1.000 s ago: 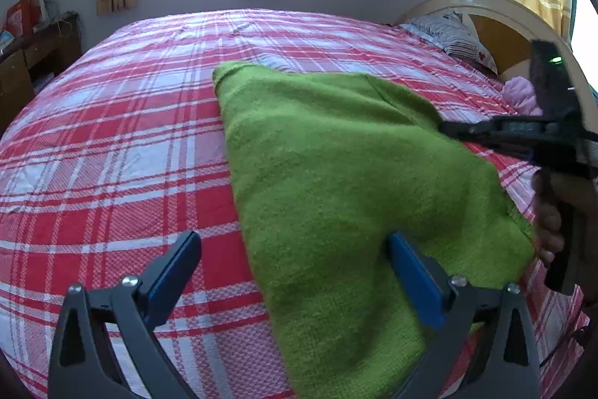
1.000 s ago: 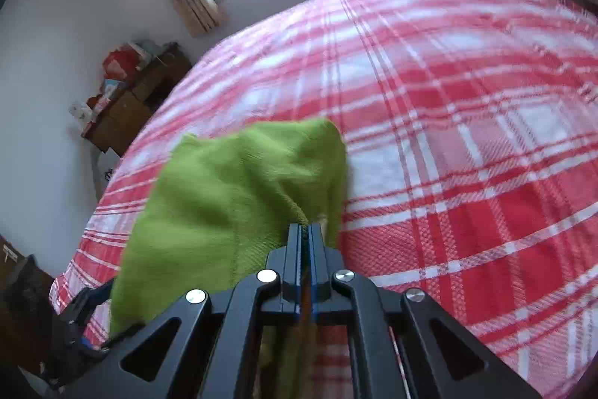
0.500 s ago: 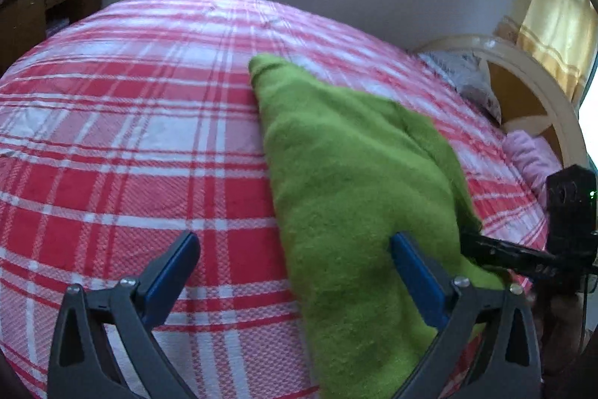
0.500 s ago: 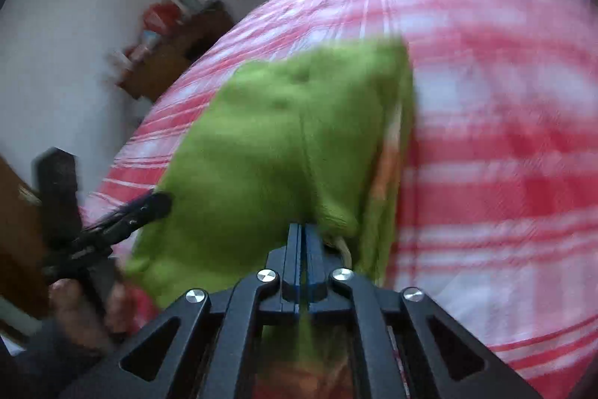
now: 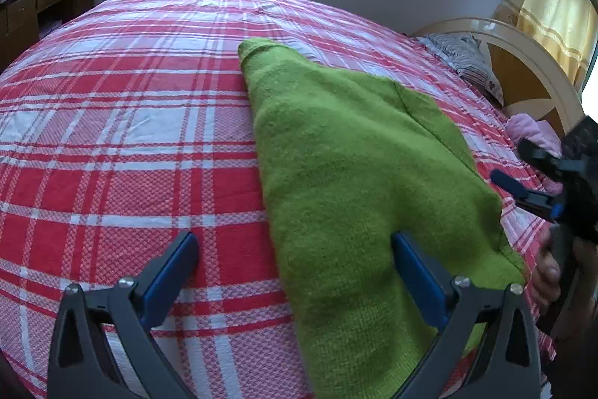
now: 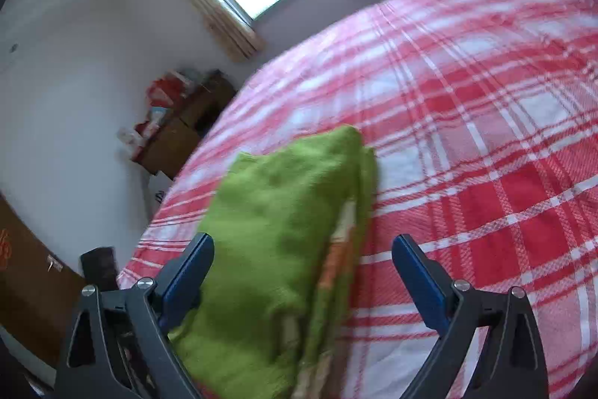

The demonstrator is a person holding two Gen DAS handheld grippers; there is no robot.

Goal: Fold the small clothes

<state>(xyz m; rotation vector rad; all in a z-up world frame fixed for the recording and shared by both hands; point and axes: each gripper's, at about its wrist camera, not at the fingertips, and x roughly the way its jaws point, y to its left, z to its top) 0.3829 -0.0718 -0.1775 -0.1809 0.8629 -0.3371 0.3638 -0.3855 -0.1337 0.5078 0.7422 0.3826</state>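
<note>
The left hand-held gripper (image 5: pixel 295 272) has its two blue fingers wide apart and holds nothing. The right hand-held gripper (image 6: pixel 302 272) is wide apart too, with nothing in it. Between and just past them lies the green sweater (image 5: pixel 347 174), flat on the bed (image 5: pixel 130 122), already folded over once, it seems. An orange and white layer peeks out along its edge at 6 o'clock in the right view. The next move looks like grabbing one end and folding it over again, so each gripper must close on the cloth edge. At 3 o'clock sit a pillow (image 5: pixel 467 58) and a pink cloth (image 5: pixel 530 129). At 10 o'clock stands a wooden desk (image 5: pixel 41 2). Nothing blocks the sweater.
</note>
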